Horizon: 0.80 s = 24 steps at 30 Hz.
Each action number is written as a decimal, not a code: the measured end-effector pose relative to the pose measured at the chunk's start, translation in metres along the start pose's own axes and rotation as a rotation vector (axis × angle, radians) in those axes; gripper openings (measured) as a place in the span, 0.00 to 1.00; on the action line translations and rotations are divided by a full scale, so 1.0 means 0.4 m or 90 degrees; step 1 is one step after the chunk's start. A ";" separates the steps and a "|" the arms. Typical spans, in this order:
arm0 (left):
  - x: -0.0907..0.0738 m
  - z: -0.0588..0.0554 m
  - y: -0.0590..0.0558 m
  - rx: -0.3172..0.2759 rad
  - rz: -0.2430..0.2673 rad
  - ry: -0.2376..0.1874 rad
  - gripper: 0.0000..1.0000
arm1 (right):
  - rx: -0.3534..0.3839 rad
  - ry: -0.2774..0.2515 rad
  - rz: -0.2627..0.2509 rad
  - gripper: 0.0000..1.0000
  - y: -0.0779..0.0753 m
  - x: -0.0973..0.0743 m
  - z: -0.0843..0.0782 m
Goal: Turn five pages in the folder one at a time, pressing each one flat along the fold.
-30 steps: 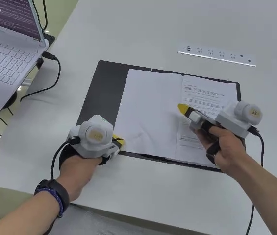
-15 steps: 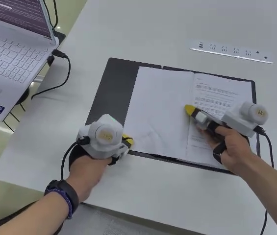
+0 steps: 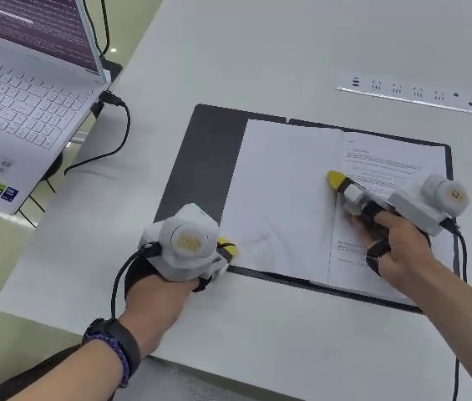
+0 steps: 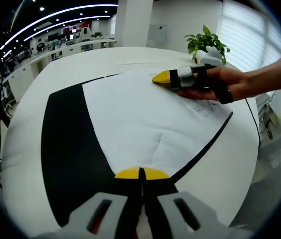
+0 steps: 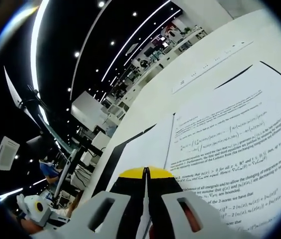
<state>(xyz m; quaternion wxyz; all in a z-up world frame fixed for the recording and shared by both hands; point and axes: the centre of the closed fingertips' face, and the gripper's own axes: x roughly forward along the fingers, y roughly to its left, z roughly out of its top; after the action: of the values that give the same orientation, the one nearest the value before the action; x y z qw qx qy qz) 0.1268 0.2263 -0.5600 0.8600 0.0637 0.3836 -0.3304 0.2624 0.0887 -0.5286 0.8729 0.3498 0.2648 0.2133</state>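
I see the folder [image 3: 204, 159] open mid-table [image 3: 286, 50] — laptop [image 3: 18, 83] left of it, power strip [image 3: 411, 90] behind. Left gripper [image 3: 226, 248] at its near edge — right gripper [image 3: 335, 180] at the fold.

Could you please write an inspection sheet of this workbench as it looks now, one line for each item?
Surface: white table, flat.
Job's things: black folder open; blank page left of the fold, printed page right.
Clutter: open laptop far left; power strip beyond the folder.
Grippers: left gripper shut, tips at the blank page's near edge; right gripper shut, tips on the paper by the fold.
Cables: black cable at the laptop; lead from the left gripper.
Surroundings: large lit office; plant.
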 end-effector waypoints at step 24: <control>-0.003 0.002 -0.003 -0.003 0.000 0.004 0.00 | 0.029 -0.063 -0.074 0.00 -0.073 0.109 0.141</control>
<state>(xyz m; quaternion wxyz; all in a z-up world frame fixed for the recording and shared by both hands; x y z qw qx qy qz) 0.1261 0.2258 -0.5582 0.8591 0.0623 0.3870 -0.3292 0.3359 0.0654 -0.5287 0.8875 0.3640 0.2460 0.1389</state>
